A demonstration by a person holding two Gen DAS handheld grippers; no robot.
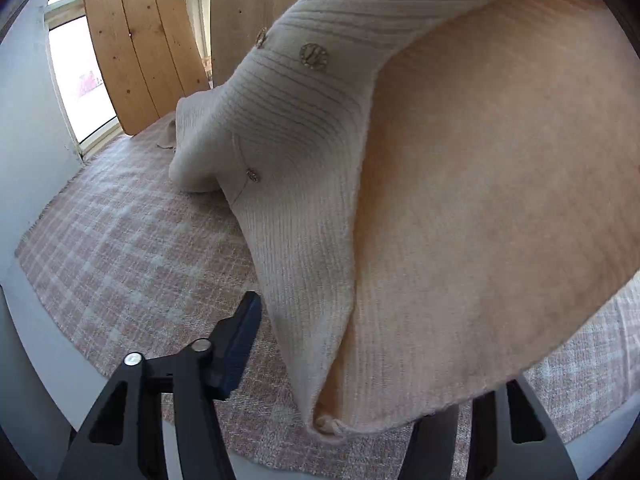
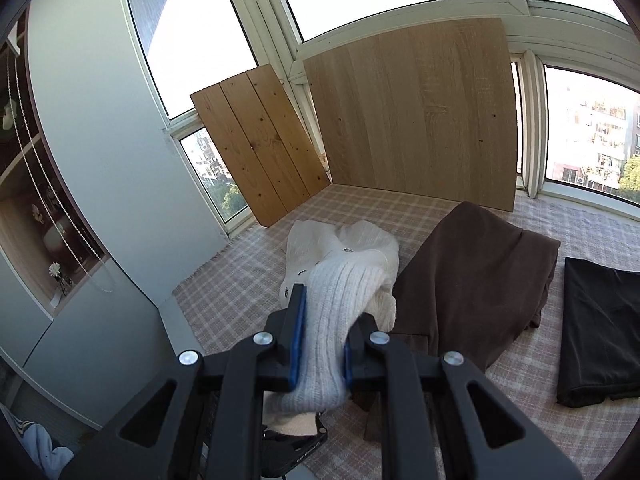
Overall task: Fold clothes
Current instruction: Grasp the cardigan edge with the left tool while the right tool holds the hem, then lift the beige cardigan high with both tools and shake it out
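Note:
A cream ribbed cardigan (image 1: pixel 460 180) with gold buttons is lifted and fills most of the left wrist view, its far end resting on the checked cloth. Its lower corner hangs between the fingers of my left gripper (image 1: pixel 332 344). The left finger (image 1: pixel 240 340) stands just clear of the fabric and the other finger is hidden behind it. In the right wrist view my right gripper (image 2: pixel 326 320) is shut on a ribbed fold of the cardigan (image 2: pixel 344 256), whose remainder lies bunched on the cloth ahead.
A pink-and-white checked cloth (image 2: pixel 240 280) covers the surface. A brown garment (image 2: pixel 480 272) lies heaped right of the cardigan, and a folded black one (image 2: pixel 600 328) lies further right. Two wooden boards (image 2: pixel 416 112) (image 2: pixel 256 140) lean against the windows behind. A grey wall (image 2: pixel 100 140) rises at the left.

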